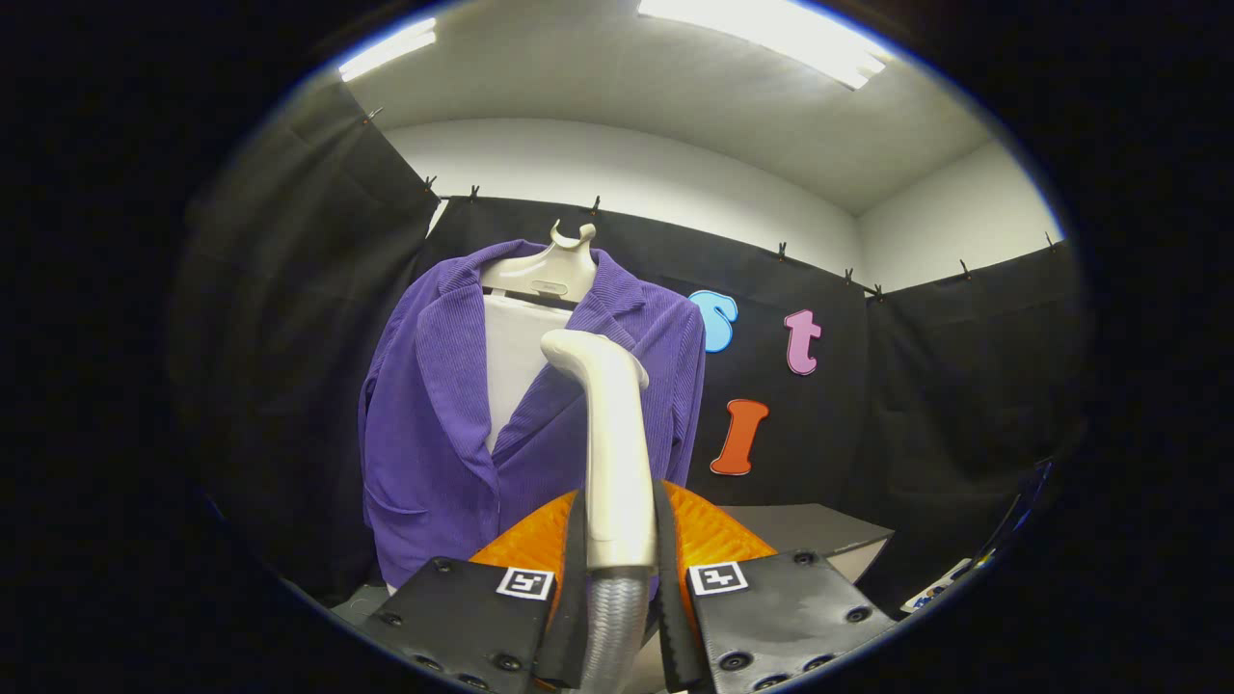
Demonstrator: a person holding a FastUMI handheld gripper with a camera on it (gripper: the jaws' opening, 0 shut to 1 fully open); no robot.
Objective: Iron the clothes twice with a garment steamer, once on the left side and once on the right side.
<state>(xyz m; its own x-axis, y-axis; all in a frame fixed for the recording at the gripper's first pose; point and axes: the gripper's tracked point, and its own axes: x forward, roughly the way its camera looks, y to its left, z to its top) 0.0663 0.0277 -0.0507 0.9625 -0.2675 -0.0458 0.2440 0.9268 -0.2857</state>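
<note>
the gripper (618, 540) was clenched on the steamer (613, 453), both fingers pressed against the sides of its pale handle at the bottom centre of the frame, with the ribbed grey hose (611, 622) running down between them. each finger carried a small square black-and-white marker tag (525, 583); these held a coded pattern, not words. the steamer's handle rose upright from the fingers and its curved head sat just in front of the purple jacket (434, 434), near the chest on the picture's right side of the garment; whether it touched the cloth could not be told. the jacket hung open on a pale hanger (554, 270) in the centre left of the frame, over a white panel (511, 357). a small plate on the hanger bore something too small to read. to the right of the jacket's sleeve edge there was open room in front of the black cloth wall (954, 386), and a grey table (819, 530) corner lay low at the right beyond the fingers. the jacket's left edge hung close to the dark side curtain (299, 337). ceiling lights (771, 39) glowed at the top.
</note>
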